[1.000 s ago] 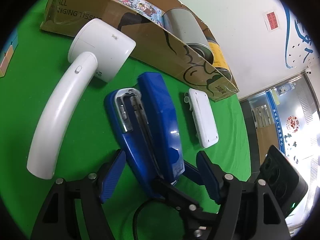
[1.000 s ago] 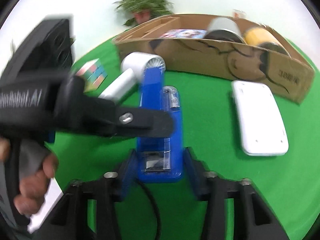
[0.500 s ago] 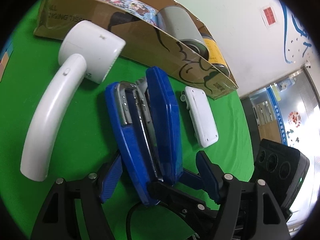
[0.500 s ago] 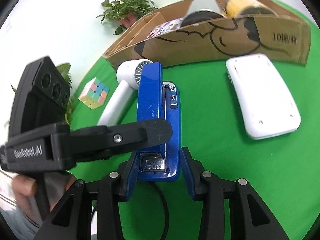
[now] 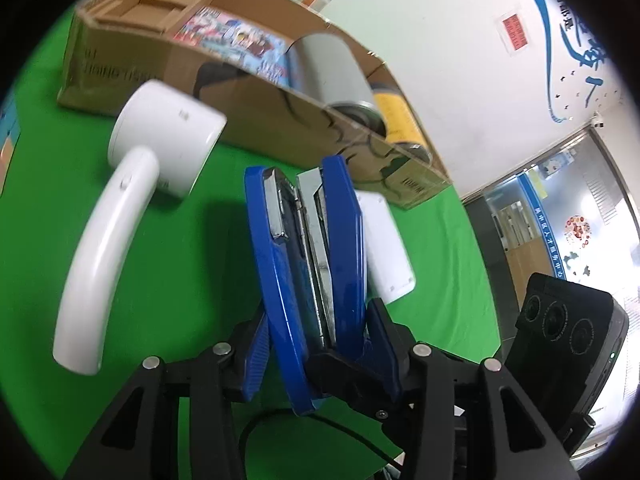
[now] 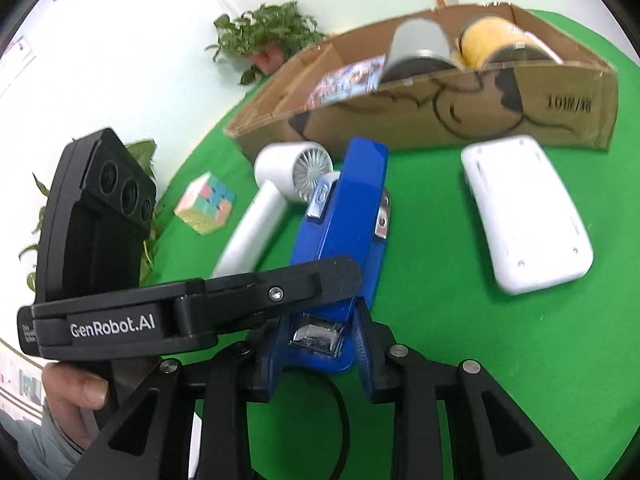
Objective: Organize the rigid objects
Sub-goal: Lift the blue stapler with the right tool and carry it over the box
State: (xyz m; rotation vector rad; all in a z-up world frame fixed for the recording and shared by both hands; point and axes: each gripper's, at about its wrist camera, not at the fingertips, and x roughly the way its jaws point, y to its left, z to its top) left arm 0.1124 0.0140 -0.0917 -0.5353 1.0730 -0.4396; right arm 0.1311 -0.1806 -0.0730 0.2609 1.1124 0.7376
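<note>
A blue stapler (image 5: 312,260) with metal insides is tilted up off the green cloth, its two arms squeezed nearly together. My left gripper (image 5: 318,344) is closing on it, one blue pad pressing the base and the other the top arm. In the right wrist view the stapler's rear end (image 6: 332,248) sits between the pads of my right gripper (image 6: 318,350), which is also closing and touches it on both sides. One of the left gripper's fingers (image 6: 260,292) crosses in front of the stapler there.
A white hair dryer (image 5: 132,216) lies left of the stapler and a flat white device (image 6: 524,212) to its right. Behind stands a long cardboard box (image 6: 440,120) holding a grey can, a yellow can and a colourful pack. A pastel cube (image 6: 206,202) sits far left.
The stapler lay spread open on the cloth; now its arms are pressed nearly together and it is tipped up. Both pairs of jaws have narrowed onto it.
</note>
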